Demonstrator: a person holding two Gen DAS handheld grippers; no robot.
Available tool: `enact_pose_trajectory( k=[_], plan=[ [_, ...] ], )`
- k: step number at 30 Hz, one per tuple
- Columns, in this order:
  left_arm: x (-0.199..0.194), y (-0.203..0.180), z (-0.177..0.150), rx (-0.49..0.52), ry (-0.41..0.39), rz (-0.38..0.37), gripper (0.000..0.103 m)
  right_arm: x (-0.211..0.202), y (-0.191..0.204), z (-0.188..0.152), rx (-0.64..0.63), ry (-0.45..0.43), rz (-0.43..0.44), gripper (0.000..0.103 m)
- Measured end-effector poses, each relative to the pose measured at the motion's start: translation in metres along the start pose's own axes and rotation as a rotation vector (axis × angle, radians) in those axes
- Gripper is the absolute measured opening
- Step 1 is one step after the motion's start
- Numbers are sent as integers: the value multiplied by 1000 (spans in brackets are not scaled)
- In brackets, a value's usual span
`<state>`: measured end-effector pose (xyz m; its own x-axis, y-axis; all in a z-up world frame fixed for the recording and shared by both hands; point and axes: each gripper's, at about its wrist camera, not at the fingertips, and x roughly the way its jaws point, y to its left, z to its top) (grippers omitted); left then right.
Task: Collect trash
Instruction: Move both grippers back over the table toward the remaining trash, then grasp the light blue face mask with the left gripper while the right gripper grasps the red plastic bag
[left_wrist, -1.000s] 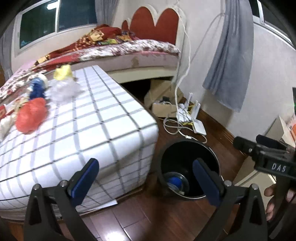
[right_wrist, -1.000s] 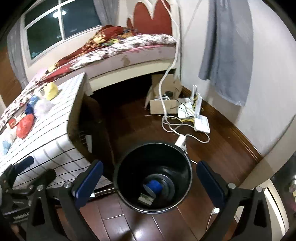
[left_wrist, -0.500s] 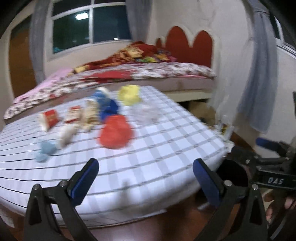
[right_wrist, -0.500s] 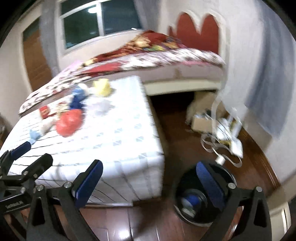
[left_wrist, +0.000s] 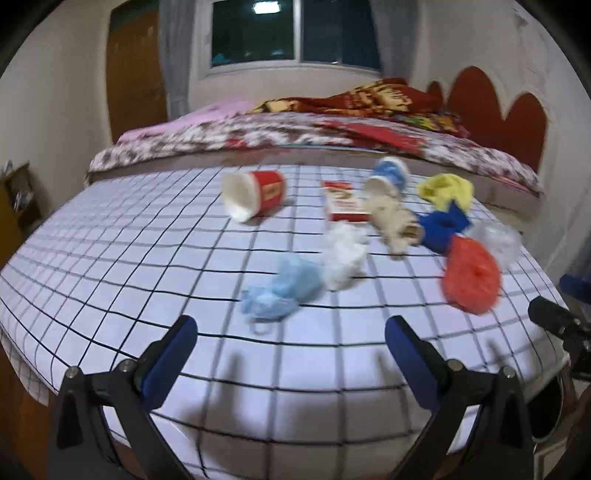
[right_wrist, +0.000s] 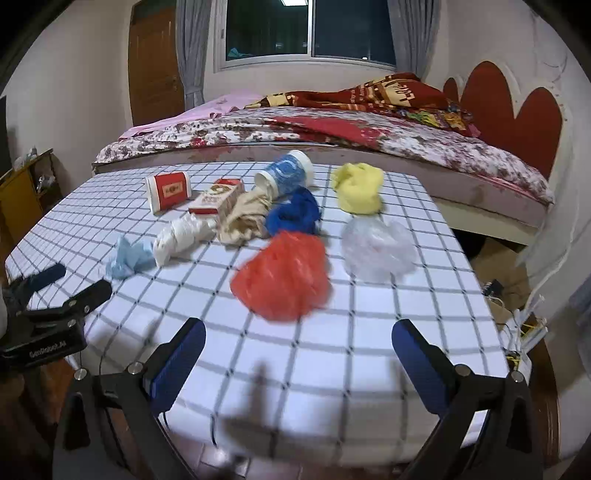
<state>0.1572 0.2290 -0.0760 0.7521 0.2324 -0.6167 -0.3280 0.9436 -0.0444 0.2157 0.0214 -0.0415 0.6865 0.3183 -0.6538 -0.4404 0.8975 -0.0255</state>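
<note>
Trash lies on a checked table (left_wrist: 110, 266) (right_wrist: 369, 350): a light blue wad (left_wrist: 280, 290) (right_wrist: 127, 258), a white wad (left_wrist: 341, 260) (right_wrist: 179, 236), a red bag (left_wrist: 471, 273) (right_wrist: 284, 280), a clear bag (right_wrist: 376, 245), a blue bag (right_wrist: 293, 214), a yellow bag (right_wrist: 358, 186), a beige wad (right_wrist: 243, 216), a red cup (left_wrist: 255, 194) (right_wrist: 168, 190), a red carton (right_wrist: 216, 201), a blue cup (right_wrist: 286, 175). My left gripper (left_wrist: 290, 341) is open and empty before the light blue wad. My right gripper (right_wrist: 297, 345) is open and empty before the red bag.
A bed (right_wrist: 332, 129) with a red headboard (right_wrist: 517, 107) stands behind the table. Cables and a box lie on the floor at the right (right_wrist: 517, 317). A wooden door (right_wrist: 155, 62) is at the back left. A dark bin edge (left_wrist: 554, 410) shows under the table's right corner.
Both grippers have swung left, away from the black bin on the floor, and now face the table with the trash. Both stay open and empty.
</note>
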Motion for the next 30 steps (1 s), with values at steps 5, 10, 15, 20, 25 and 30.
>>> enact_pose_trajectory(
  k=[5, 10, 15, 20, 25, 30],
  plan=[
    [30, 19, 8, -33, 46, -10, 93, 37, 9, 15, -10, 33, -2, 101],
    [52, 17, 11, -37, 92, -27, 83, 67, 8, 22, -2, 80, -7, 95],
    [62, 16, 7, -30, 127, -33, 68, 87, 3, 23, 29, 123, 26, 70],
    [48, 15, 8, -5, 80, -67, 40, 80, 2, 19, 19, 98, 66, 37],
    [14, 10, 9, -11, -8, -71, 40, 47, -1, 12, 12, 30, 90, 35],
    [-18, -16, 3, 15, -60, -110, 39, 5, -14, 3, 6, -44, 76, 35]
  ],
)
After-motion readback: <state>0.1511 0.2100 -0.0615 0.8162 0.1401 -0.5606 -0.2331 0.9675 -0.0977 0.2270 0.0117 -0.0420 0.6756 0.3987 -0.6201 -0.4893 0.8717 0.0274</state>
